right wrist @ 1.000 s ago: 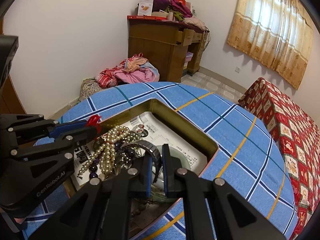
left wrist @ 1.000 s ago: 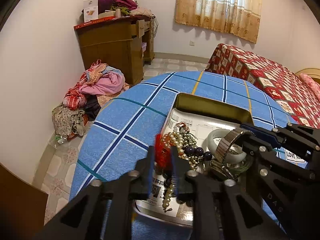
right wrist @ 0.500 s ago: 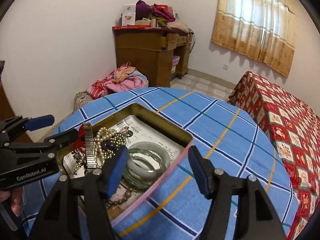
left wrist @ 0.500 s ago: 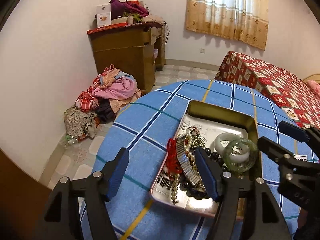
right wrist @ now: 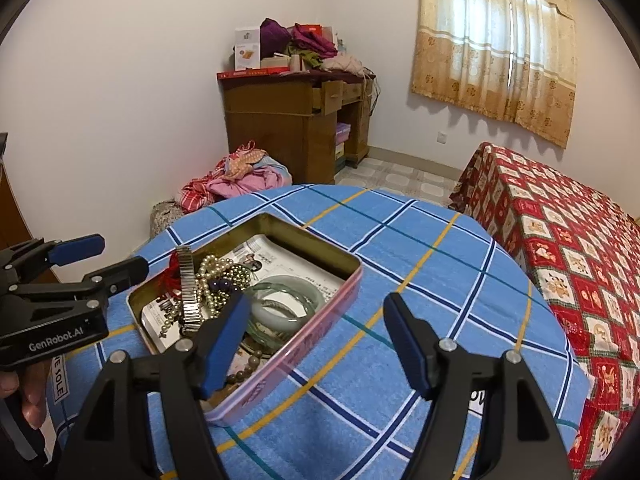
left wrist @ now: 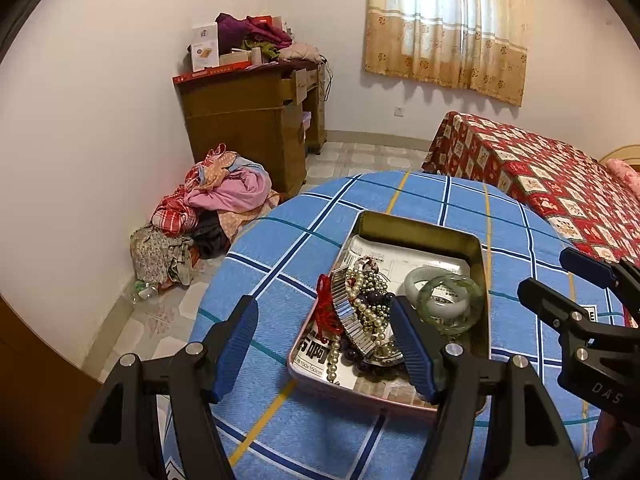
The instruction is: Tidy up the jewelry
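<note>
A pink metal tin (left wrist: 483, 280) (right wrist: 304, 344) lined with newspaper stands on the blue checked table (left wrist: 280, 256) (right wrist: 440, 272). It holds a metal watch band (left wrist: 348, 316) (right wrist: 188, 292), a pearl necklace (left wrist: 366, 300) (right wrist: 218, 274), a red cord (left wrist: 324, 304), dark beads and two pale green jade bangles (left wrist: 450, 300) (right wrist: 286, 306). My left gripper (left wrist: 324, 344) is open and empty, above the tin's near left corner. My right gripper (right wrist: 316, 336) is open and empty, above the tin's right rim.
A wooden desk (left wrist: 256, 120) piled with boxes and clothes stands by the far wall. A clothes heap (left wrist: 216, 204) lies on the floor to the left. A bed with a red patterned cover (right wrist: 568, 248) is to the right.
Both grippers opened and pulled back up from the tin. The watch band and the red cord, held a second ago, now lie in the tin.
</note>
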{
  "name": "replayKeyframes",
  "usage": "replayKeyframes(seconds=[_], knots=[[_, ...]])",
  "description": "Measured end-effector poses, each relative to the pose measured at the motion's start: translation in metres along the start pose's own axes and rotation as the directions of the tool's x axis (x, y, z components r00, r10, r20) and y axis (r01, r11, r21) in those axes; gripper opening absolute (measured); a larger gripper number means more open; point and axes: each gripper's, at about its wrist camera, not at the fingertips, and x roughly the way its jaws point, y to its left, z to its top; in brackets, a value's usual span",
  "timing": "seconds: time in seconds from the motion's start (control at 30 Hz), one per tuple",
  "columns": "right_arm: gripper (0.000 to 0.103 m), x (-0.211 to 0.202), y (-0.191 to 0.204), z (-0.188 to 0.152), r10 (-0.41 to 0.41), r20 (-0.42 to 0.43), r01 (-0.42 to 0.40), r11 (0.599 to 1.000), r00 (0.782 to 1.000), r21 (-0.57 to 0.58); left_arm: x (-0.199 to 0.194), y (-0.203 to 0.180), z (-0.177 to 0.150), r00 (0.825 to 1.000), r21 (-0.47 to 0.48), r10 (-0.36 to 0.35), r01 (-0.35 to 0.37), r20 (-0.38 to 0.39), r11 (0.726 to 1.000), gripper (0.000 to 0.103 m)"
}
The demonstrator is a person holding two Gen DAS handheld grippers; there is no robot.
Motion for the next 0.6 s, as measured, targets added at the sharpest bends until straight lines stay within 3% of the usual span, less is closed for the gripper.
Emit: replayKeyframes(seconds=[0.6], knots=[[0.075,-0.0096,-0.0029,-0.0008,-0.005,0.013,0.005,1.000,1.000,0.001,-0.0058,0.0030,0.0022,1.000,-0.007,0.004,-0.004,0.005,1.000,0.069]])
